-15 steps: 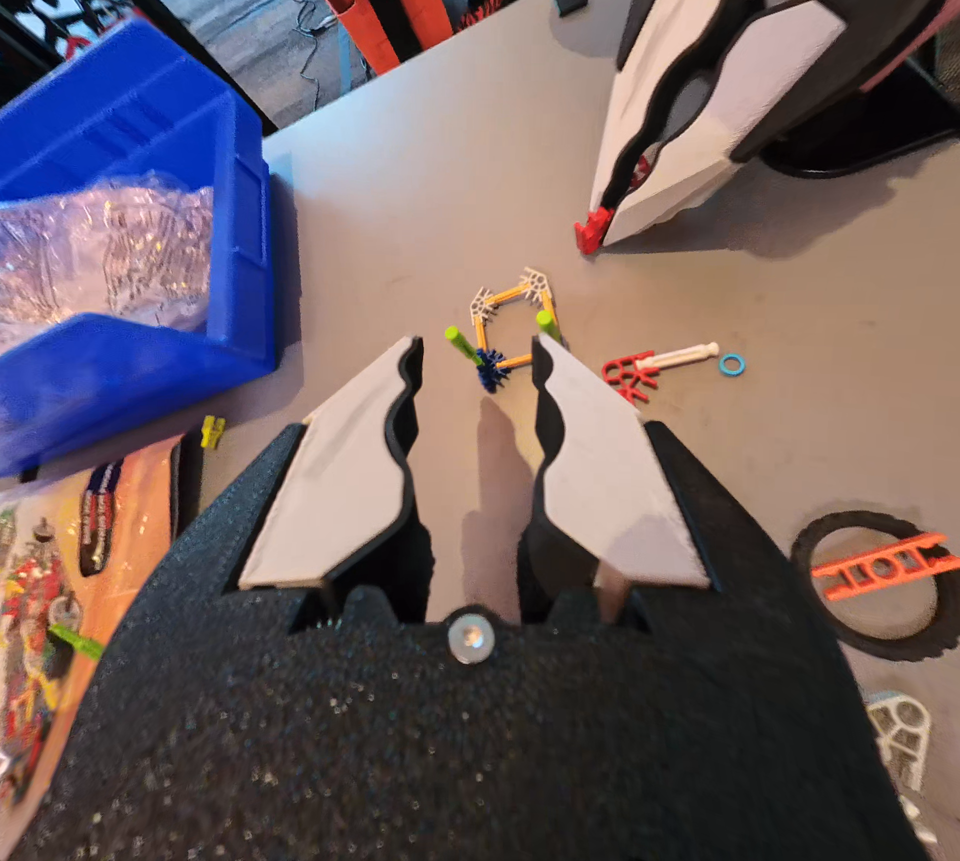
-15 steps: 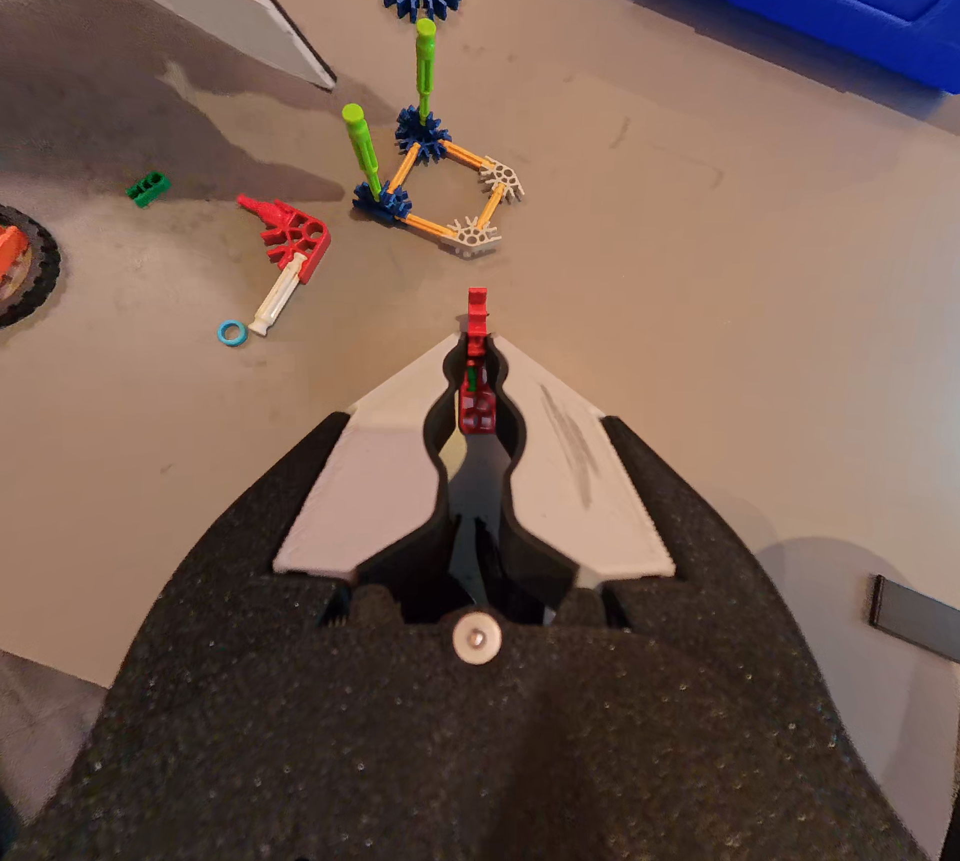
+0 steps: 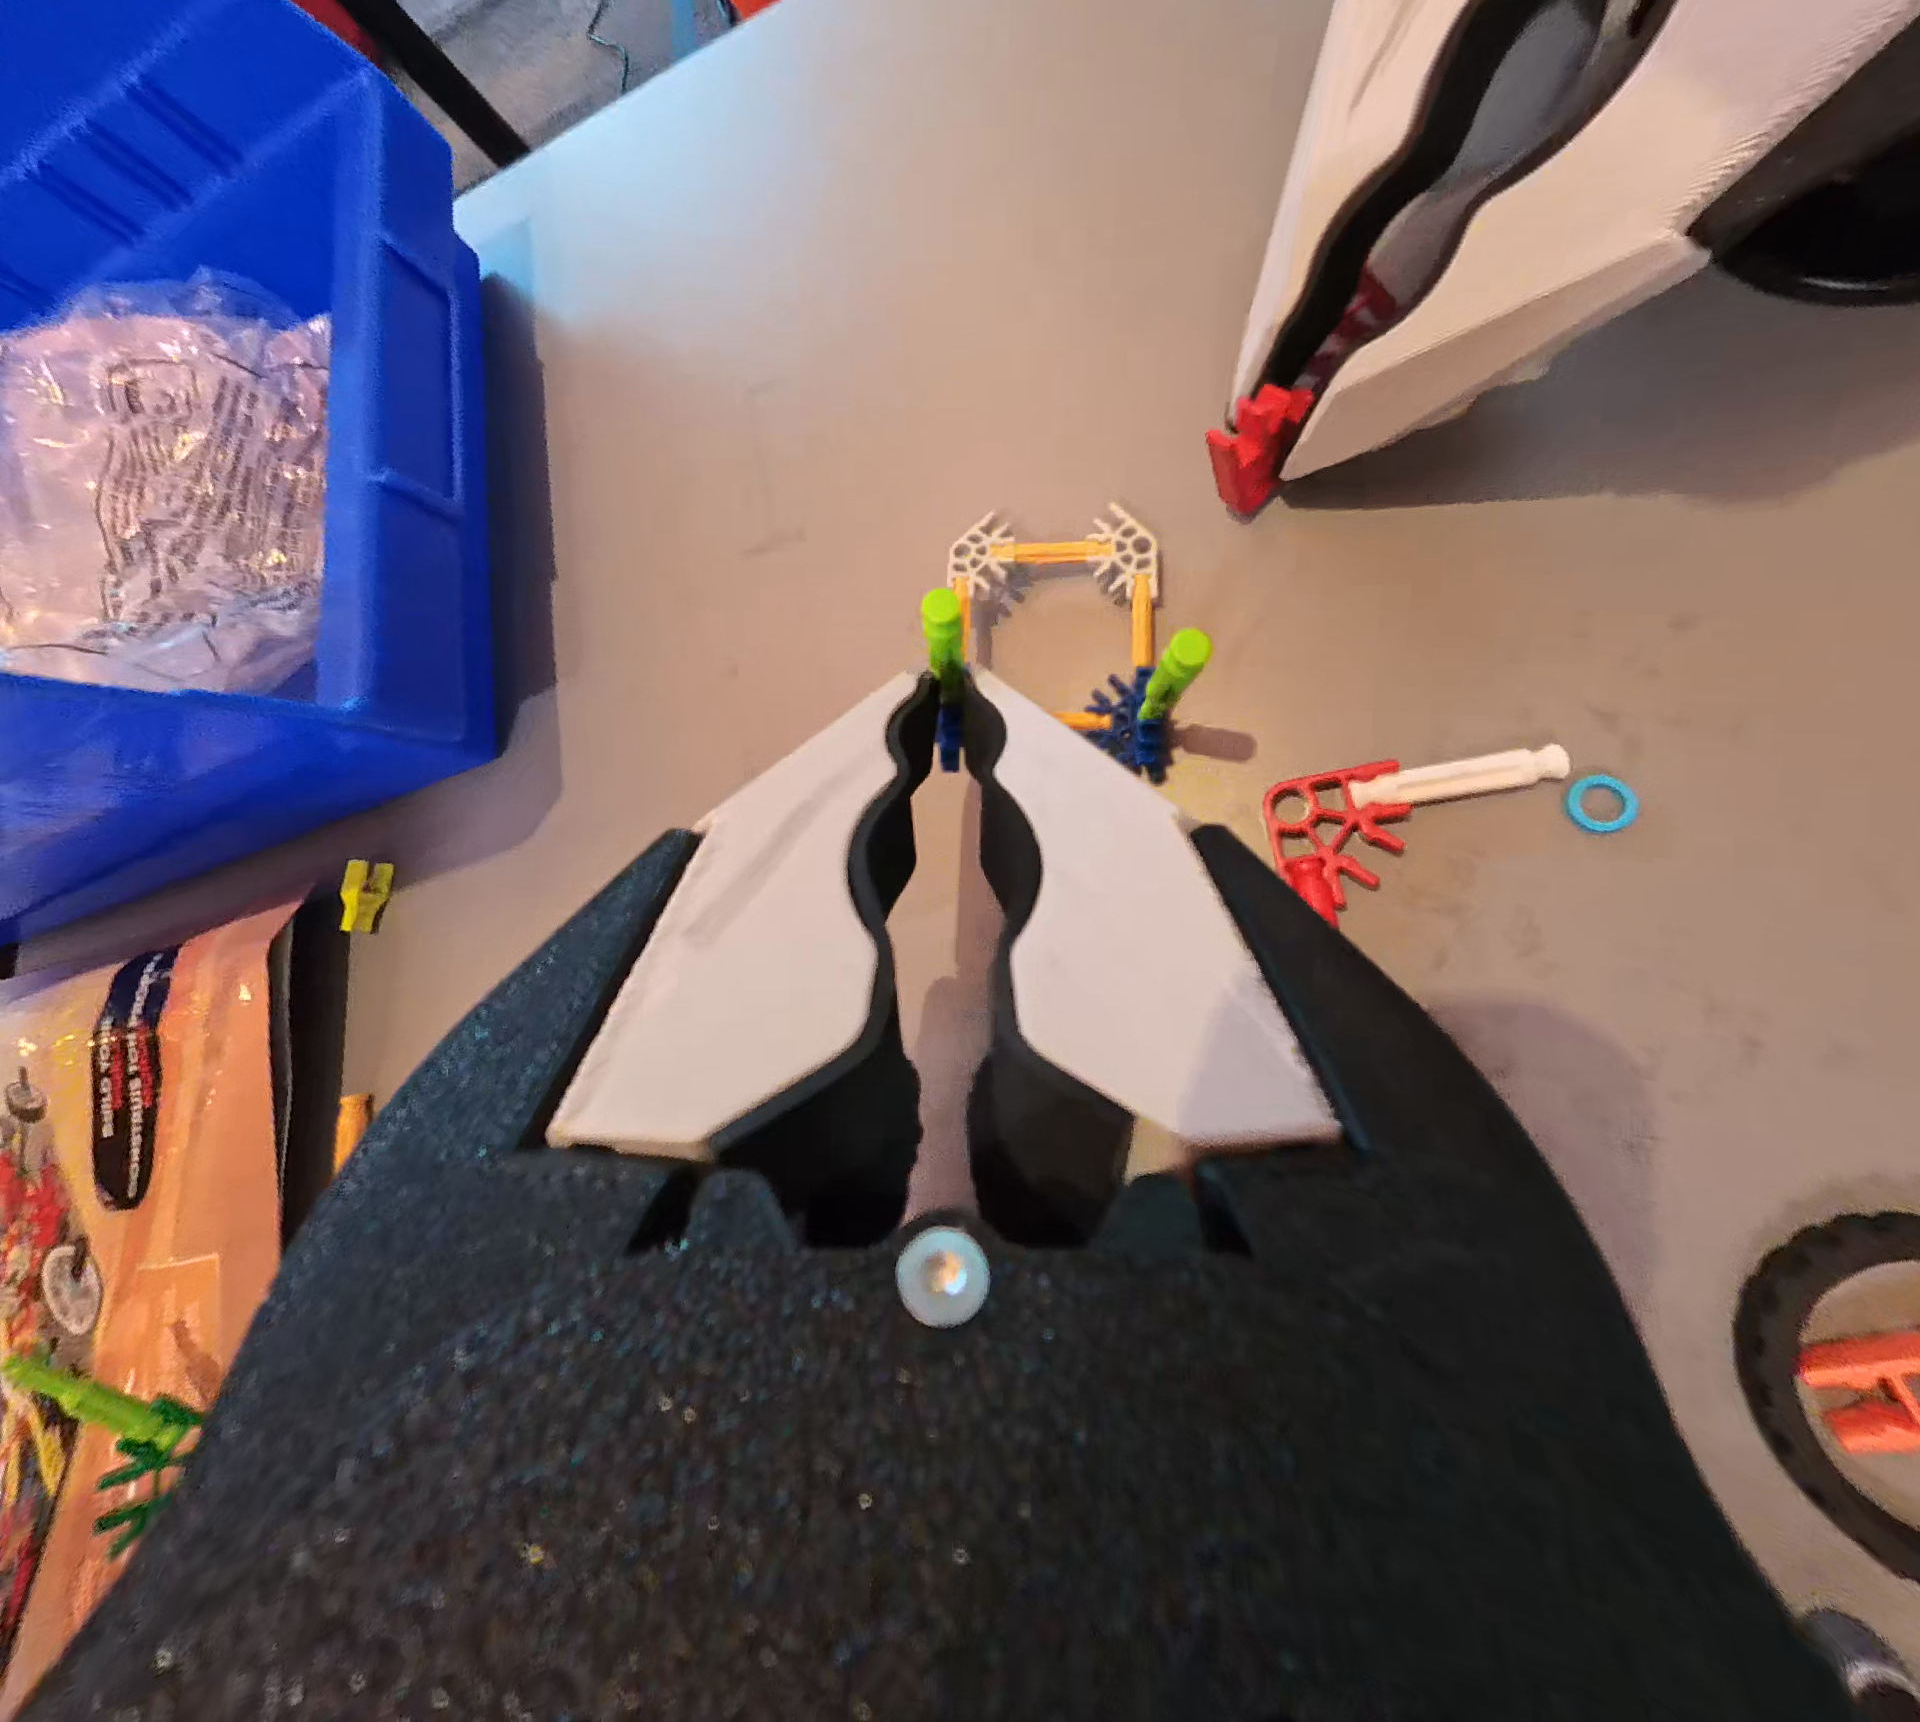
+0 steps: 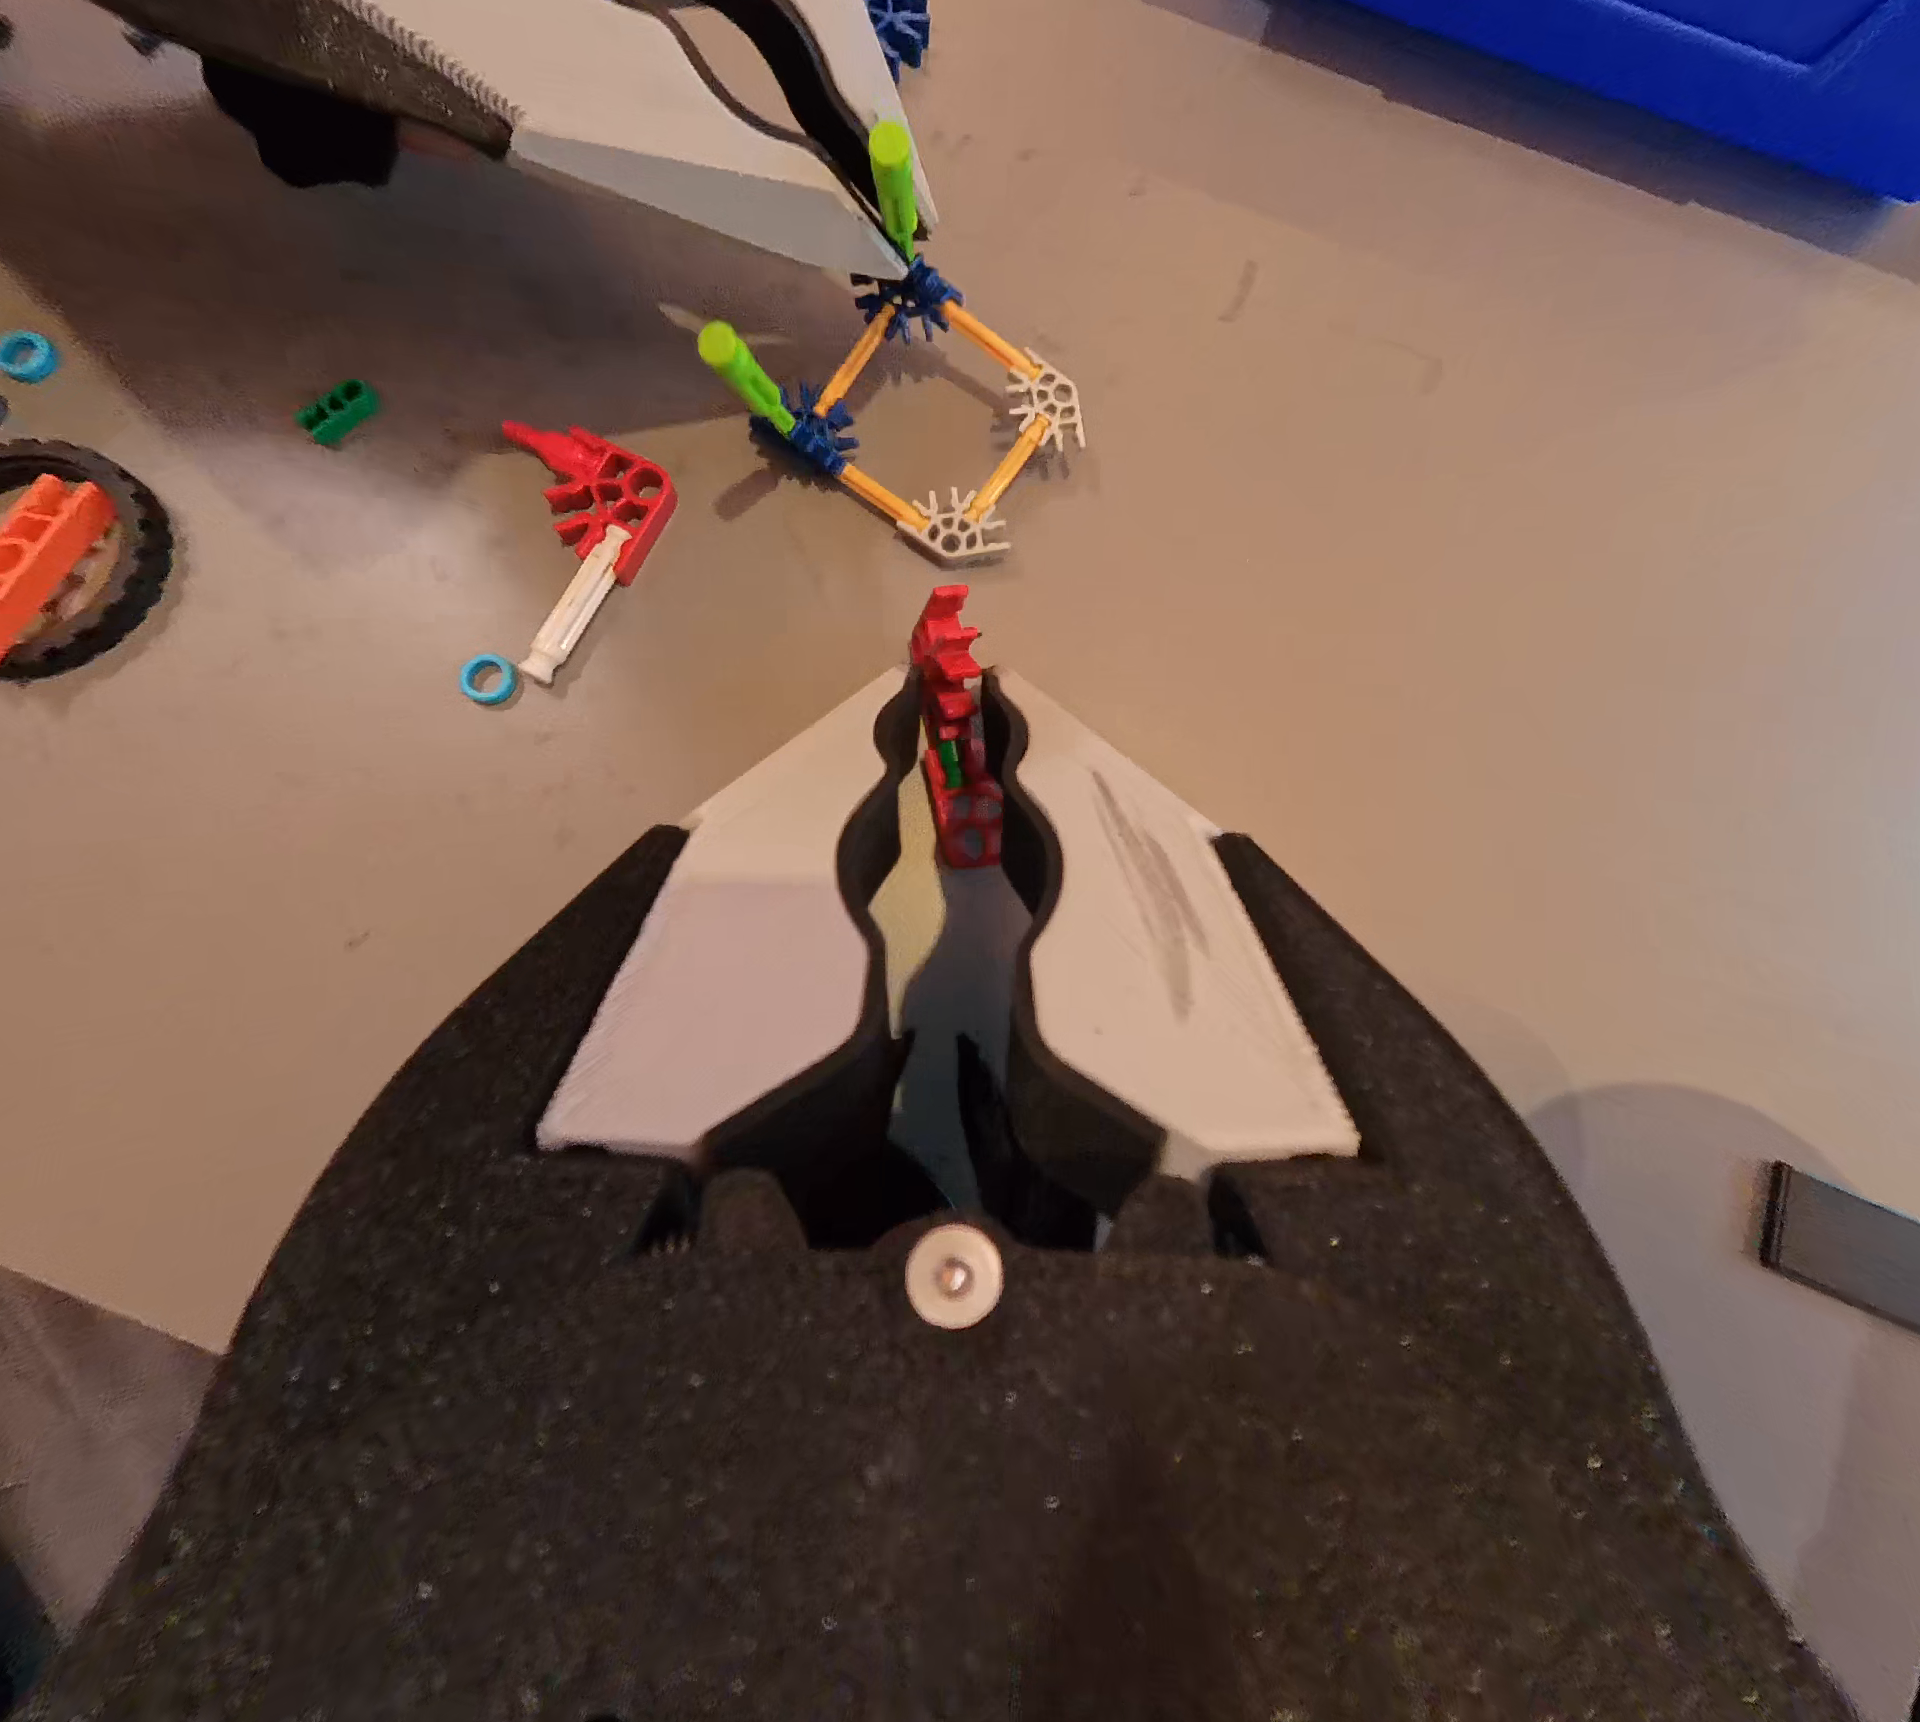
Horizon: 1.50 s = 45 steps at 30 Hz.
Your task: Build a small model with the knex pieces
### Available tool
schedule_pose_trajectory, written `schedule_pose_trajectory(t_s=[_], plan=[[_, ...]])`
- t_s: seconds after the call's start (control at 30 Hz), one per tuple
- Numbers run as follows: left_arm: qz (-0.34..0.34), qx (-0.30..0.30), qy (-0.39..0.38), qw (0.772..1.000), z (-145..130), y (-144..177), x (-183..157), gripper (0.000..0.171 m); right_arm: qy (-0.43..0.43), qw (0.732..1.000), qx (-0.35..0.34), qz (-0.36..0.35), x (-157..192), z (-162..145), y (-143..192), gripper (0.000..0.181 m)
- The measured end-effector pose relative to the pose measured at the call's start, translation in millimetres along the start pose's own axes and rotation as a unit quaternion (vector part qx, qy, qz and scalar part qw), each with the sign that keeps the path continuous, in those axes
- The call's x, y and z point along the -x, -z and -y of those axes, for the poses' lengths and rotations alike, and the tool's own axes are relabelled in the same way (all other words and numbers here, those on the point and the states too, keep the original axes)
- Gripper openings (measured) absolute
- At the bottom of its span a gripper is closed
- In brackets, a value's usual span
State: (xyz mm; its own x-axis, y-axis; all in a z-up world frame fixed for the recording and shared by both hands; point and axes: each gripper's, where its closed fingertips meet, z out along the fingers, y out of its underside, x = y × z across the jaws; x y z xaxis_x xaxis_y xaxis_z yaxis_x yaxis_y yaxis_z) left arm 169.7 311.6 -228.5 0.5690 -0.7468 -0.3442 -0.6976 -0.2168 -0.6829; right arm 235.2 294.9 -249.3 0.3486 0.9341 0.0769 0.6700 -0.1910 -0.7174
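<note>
Green rod point(image 3: 940, 633) at the square frame point(image 3: 1049, 623) sits pinched in our left gripper point(image 3: 951, 722); any twist could unseat it. Our right gripper point(image 4: 951, 685) is clamped on a red connector point(image 4: 951, 716), which might slip.

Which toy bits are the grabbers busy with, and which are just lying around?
In use:
left gripper, shut on green rod of square frame
right gripper, holding red connector

Lying about:
blue bin
red-and-white piece
blue ring
tyre

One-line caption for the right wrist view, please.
Right gripper grips a red connector piece near a square rod-and-connector frame, whose green rod the left gripper pinches.
</note>
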Motion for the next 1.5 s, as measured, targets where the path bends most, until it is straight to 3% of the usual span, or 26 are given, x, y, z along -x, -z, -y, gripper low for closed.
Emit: schedule_pose_trajectory(t_s=[0.23,0.47,0.6,0.83,0.97,1.1,1.23,1.3,1.4,1.5], plan=[[0.039,-0.018,-0.023,0.999,15.5,6.2,6.4,0.001,-0.037,0.998,-0.046,0.012,-6.8,5.8,16.0,0.016],[0.053,-0.020,-0.044,0.997,31.7,16.4,6.5,0.001,-0.070,0.992,-0.104,-0.006,-32.0,27.1,68.7,0.017],[0.061,-0.056,-0.032,0.996,51.3,24.8,8.3,0.001,-0.079,0.990,-0.113,0.028,-27.8,35.0,83.4,0.022],[0.075,-0.062,-0.030,0.995,61.6,22.3,5.3,0.001,-0.018,0.997,-0.063,0.045,2.5,21.6,59.0,0.028],[0.050,-0.017,0.011,0.999,36.7,6.2,5.7,0.001,0.015,1.000,0.021,-0.010,-5.0,-1.7,35.7,0.029],[0.047,0.000,0.050,0.998,16.3,-5.1,11.7,0.001,-0.008,0.998,0.061,-0.010,-8.0,-13.4,18.0,0.028],[0.041,0.012,0.070,0.997,8.8,-9.3,12.6,0.002,-0.003,0.998,0.053,-0.020,-12.0,-11.9,11.5,0.016],[0.044,0.011,0.068,0.997,8.3,-8.9,13.2,0.021,0.016,0.998,0.046,-0.030,-13.4,-11.3,10.9,0.013],[0.043,-0.021,0.056,0.997,24.3,3.8,13.3,0.034,0.042,0.998,0.031,-0.026,-7.2,-10.8,11.5,0.011],[0.019,-0.036,0.019,0.999,43.9,15.3,-2.0,0.034,0.083,0.996,0.022,-0.037,-2.9,-11.3,12.6,0.007]])
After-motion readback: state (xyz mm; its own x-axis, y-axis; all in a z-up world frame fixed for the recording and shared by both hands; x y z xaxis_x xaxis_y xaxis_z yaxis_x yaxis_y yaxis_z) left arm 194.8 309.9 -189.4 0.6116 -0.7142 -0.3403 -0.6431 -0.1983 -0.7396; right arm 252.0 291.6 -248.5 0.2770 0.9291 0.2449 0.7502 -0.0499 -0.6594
